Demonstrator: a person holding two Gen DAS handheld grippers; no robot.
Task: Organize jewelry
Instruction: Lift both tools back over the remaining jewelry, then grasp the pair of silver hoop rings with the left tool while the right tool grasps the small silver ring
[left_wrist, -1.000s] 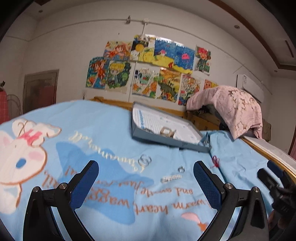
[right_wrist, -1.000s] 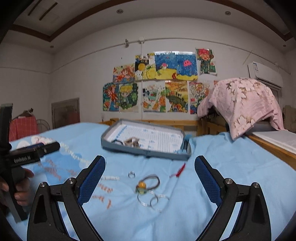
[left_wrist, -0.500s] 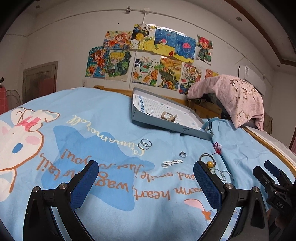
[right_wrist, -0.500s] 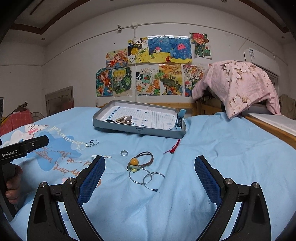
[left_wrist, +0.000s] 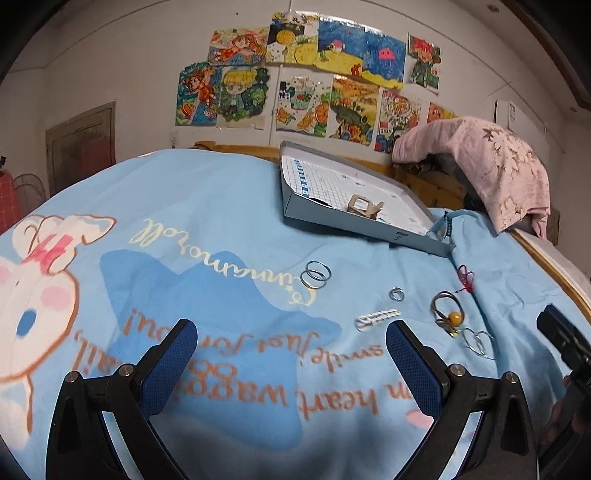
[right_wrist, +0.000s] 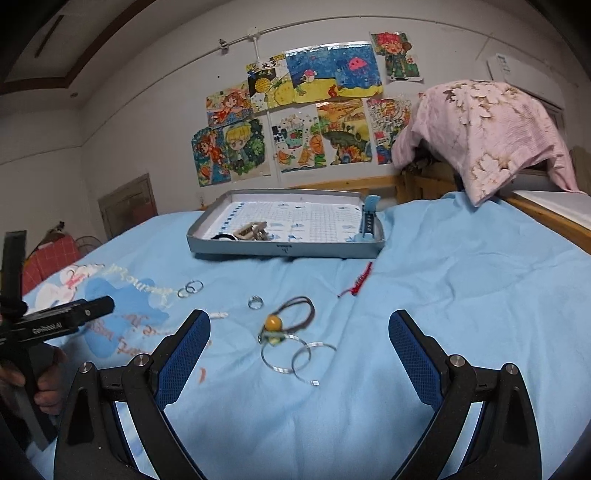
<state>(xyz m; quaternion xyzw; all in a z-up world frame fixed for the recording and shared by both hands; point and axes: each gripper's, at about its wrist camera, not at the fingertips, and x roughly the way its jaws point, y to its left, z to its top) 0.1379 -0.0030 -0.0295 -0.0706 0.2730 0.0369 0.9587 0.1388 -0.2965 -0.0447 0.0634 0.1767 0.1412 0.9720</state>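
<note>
Jewelry lies loose on a light blue bed sheet. A brown cord with an orange bead (right_wrist: 275, 322) (left_wrist: 453, 316) lies beside two silver hoops (right_wrist: 298, 357) (left_wrist: 479, 342). A small silver ring (right_wrist: 255, 302) (left_wrist: 396, 294), a white beaded piece (left_wrist: 377, 318) (right_wrist: 218, 315), a pair of linked silver rings (left_wrist: 315, 274) (right_wrist: 190, 287) and a red string (right_wrist: 357, 284) (left_wrist: 465, 277) lie around them. A grey tray (right_wrist: 284, 250) (left_wrist: 332, 218) holds a wooden piece (right_wrist: 253, 231) (left_wrist: 364, 207). My left gripper (left_wrist: 290, 358) and right gripper (right_wrist: 298, 350) are open and empty above the sheet.
A pink cloth (right_wrist: 484, 133) (left_wrist: 491, 162) hangs over furniture at the back right. A wooden bed frame (right_wrist: 546, 218) runs along the right edge. A light blue clip (right_wrist: 369, 218) sits at the tray's right end. The other hand-held gripper shows at the left (right_wrist: 55, 325).
Both cameras have tilted downward and moved closer to the sheet, so the jewelry sits more fully in view. Nothing has been picked up or moved.
</note>
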